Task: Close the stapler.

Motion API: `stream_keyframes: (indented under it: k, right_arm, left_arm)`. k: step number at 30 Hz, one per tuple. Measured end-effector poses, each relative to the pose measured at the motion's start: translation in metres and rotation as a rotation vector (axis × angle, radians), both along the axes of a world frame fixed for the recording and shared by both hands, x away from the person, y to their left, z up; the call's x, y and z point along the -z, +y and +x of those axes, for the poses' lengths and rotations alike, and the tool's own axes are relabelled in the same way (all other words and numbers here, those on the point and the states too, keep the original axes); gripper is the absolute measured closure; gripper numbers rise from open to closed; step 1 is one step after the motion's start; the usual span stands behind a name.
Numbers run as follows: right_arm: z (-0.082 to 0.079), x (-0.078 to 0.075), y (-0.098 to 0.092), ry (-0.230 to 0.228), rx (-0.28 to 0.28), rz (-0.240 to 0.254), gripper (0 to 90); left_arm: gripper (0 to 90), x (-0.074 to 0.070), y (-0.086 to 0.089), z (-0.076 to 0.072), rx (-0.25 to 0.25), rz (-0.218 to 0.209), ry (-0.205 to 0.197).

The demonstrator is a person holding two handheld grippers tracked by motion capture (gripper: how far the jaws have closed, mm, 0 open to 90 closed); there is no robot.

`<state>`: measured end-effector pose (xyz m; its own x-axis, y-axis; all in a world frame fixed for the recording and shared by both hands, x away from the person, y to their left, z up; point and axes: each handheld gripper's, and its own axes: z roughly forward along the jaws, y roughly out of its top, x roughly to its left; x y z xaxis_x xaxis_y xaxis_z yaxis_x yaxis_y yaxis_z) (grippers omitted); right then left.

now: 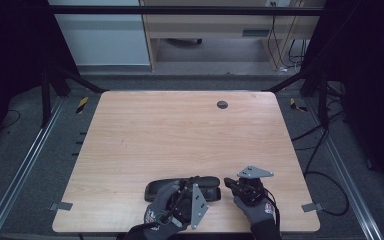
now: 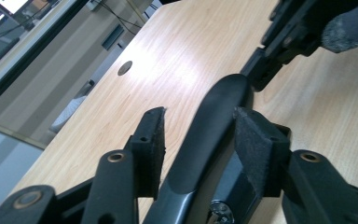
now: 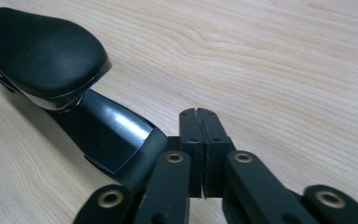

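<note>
**Left tongs straddle the object; right tongs closed at its 3 o'clock end**

The long black object (image 1: 158,189) lies near the bench's (image 1: 180,125) 6 o'clock edge, a little right of the middle. In the high view its long axis runs from 9 o'clock to 3 o'clock. It has a rounded matte top over a glossy lower part; what it is I cannot tell.

Your left tongs (image 2: 198,121) are the nearer pair. They sit over the 3 o'clock half of the object with its matte top running up between the jaws, along the line of the tongs. The jaws stand at a middling width. The pad at 3 o'clock in the left gripper view looks to be against the object's flank, while the pad at 9 o'clock stands off it with bare bench showing in the gap. So there is no grip yet, by my reading.

Your right tongs (image 3: 199,114) are fully closed, pad against pad, with nothing between them. In the high view they sit just beside the object's 3 o'clock end and point toward 9 o'clock. In the right gripper view the object (image 3: 42,51) lies at 9 to 10 o'clock of the tips, its glossy end close by the left jaw.

The coming move turns on the left tongs. The object already lies between them along its length, so the squeeze would fall across its narrow width.
</note>
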<state>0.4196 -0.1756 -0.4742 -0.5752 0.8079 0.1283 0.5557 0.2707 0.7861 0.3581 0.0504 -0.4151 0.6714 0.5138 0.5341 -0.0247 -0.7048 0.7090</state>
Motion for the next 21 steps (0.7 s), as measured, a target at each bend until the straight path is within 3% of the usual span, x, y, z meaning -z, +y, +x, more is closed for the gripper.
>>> stream_keyframes:
  k: [9,21]
  right_arm:
    - [0.000,-0.009,-0.007,-0.023,0.012,0.030,90.0]
    - [-0.002,-0.027,-0.007,-0.052,0.009,0.069,90.0]
  left_arm:
    - [60.3,-0.011,0.018,0.013,-0.051,-0.088,0.054]
    - [63.1,-0.018,0.045,0.028,-0.121,-0.168,0.092]
